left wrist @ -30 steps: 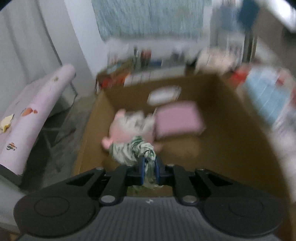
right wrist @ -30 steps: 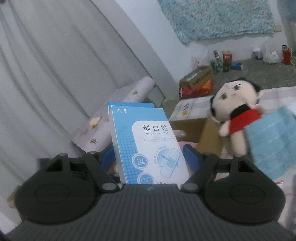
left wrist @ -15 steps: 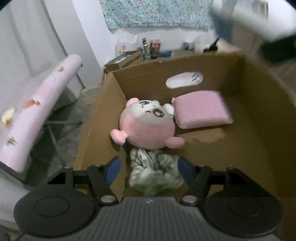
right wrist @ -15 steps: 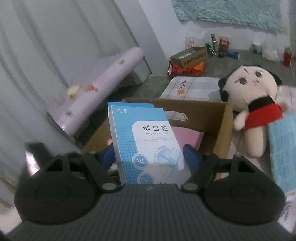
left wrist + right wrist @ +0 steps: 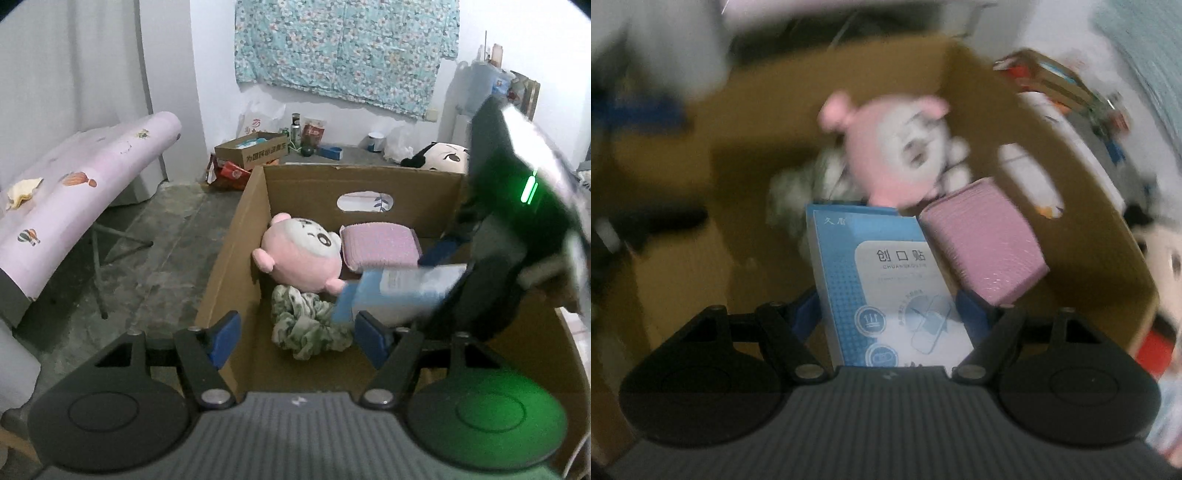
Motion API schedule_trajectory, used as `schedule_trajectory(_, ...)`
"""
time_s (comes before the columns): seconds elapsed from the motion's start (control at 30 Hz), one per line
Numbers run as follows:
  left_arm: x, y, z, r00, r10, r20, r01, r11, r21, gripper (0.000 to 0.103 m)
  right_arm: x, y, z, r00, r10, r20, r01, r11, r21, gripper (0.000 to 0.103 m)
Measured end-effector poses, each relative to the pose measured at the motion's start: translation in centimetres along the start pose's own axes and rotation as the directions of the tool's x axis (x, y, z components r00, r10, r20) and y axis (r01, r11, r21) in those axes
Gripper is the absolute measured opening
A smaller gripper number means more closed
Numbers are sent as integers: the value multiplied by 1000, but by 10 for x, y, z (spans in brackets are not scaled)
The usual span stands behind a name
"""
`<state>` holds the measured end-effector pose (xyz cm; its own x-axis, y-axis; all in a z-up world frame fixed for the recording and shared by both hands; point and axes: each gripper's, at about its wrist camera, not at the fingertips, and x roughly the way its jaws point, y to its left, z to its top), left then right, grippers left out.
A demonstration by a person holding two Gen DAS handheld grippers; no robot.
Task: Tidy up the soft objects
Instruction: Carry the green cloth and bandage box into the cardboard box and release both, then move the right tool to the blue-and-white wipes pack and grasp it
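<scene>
The right claw (image 5: 888, 314) pinches a blue-and-white plaster box (image 5: 882, 280) by its two long sides, both blue pads pressed against the card, and it is tipped down over the open cardboard box (image 5: 1104, 236). To set this down well, I judge it best to carry the plaster box lower toward the bare cardboard floor just ahead of the claw and let go only once its lower edge is near the bottom, so it lies flat and does not topple onto the toys. Directly beyond the claw's tips lies the green patterned cloth (image 5: 812, 184), blurred here; past that sits the pink plush (image 5: 897, 147), and just right of the held box, touching its edge in this view, lies the pink sponge pad (image 5: 982, 243). The left claw (image 5: 297, 341) hangs spread and empty at the near side, its left pad over the near wall, with the cloth on the floor just ahead between its pads, untouched. A black-haired doll (image 5: 443, 157) waits outside, beyond the far wall.
</scene>
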<state>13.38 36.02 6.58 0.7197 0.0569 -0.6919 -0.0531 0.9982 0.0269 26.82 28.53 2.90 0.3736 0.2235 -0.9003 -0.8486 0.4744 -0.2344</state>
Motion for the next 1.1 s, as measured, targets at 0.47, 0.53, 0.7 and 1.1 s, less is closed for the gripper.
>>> schedule_trajectory(0.47,-4,7,-11,1000,-12,2,12,1000,-14,70,24,30,9,985,-145,-89,108,937,-334,94)
schedule_trajectory(0.53,-3,8,-12,1000,-11,4,11,1000,-13,69,12,31,8,989,-139,-58,110,931,-349,94)
schedule_trajectory(0.7,0,4,-12,1000,-16,-10,16,1000,-22,69,-22,30,1,997,-77,-13,68,937,-342,93)
schedule_trajectory(1.1,-30,-34,2,996,-88,4,88,996,22,67,-133,-72,-83,915,69,397,-155,970,188,93)
